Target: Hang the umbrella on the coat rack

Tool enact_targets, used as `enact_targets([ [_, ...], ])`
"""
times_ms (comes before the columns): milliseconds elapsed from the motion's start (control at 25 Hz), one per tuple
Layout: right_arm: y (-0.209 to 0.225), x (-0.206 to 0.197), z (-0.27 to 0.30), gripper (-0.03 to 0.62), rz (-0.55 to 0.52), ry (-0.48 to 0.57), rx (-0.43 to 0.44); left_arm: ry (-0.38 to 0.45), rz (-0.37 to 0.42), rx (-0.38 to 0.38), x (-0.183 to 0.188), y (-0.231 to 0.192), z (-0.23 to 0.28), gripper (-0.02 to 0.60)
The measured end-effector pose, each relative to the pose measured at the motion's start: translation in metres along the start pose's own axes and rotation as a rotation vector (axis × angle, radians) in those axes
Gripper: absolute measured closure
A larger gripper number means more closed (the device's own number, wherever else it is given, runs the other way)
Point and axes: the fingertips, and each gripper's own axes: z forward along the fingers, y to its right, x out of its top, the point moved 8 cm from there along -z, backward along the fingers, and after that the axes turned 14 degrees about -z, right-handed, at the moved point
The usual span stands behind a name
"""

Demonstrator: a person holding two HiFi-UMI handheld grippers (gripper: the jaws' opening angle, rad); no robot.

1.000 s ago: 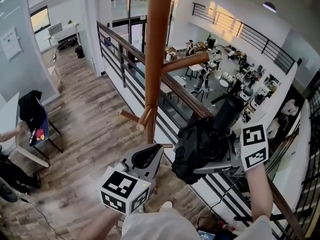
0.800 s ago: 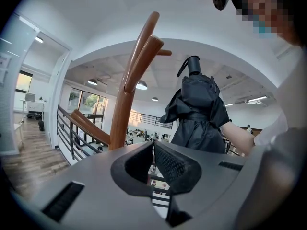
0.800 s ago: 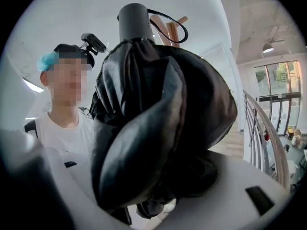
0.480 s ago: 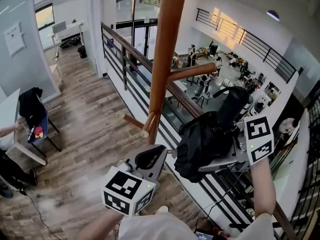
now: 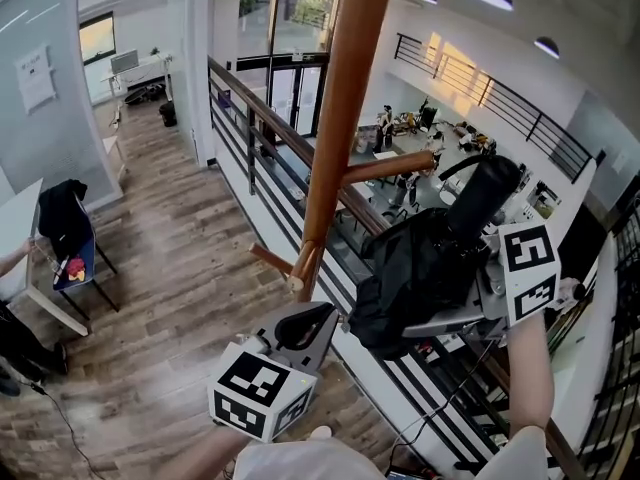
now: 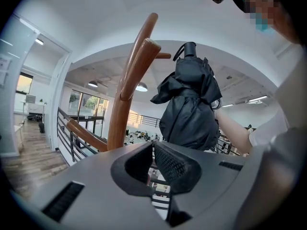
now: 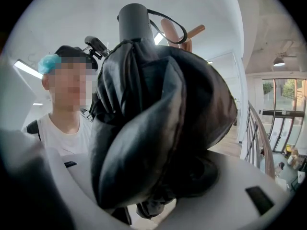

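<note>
Beside the railing (image 5: 262, 118) of an upper walkway, a person lifts a folded black umbrella (image 5: 415, 273) toward a wooden coat rack (image 5: 335, 118). The right gripper (image 5: 430, 323) has its fingers clamped on the bunched canopy, with the handle (image 5: 482, 196) pointing up and its cord loop (image 7: 182, 28) standing free above it. Over the past second the umbrella has climbed. The handle, earlier well below the rack's right-hand peg (image 5: 388, 168), now sits about level with it in the head view and just to its right, not yet touching. The left gripper (image 5: 318, 316) hangs lower and nearer, in front of the pole, its fingers (image 6: 175, 164) drawn together with nothing between them; it has barely moved. Judged from this, the lift is nearly done and the task is in its last stretch: the loop likely has to be carried left and dropped over the peg's tip before the grip lets go. The loop looks small and floppy — it could slide past the peg, and the bulky canopy may swing once it hangs free.
</note>
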Motion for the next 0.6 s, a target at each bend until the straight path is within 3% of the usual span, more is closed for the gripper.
enact_targets([
  [600,0.029,0.007,-0.008,0.304,0.050,-0.003,-0.029,-0.005,-0.011,-0.009,-0.001,0.000,0.005,0.552],
])
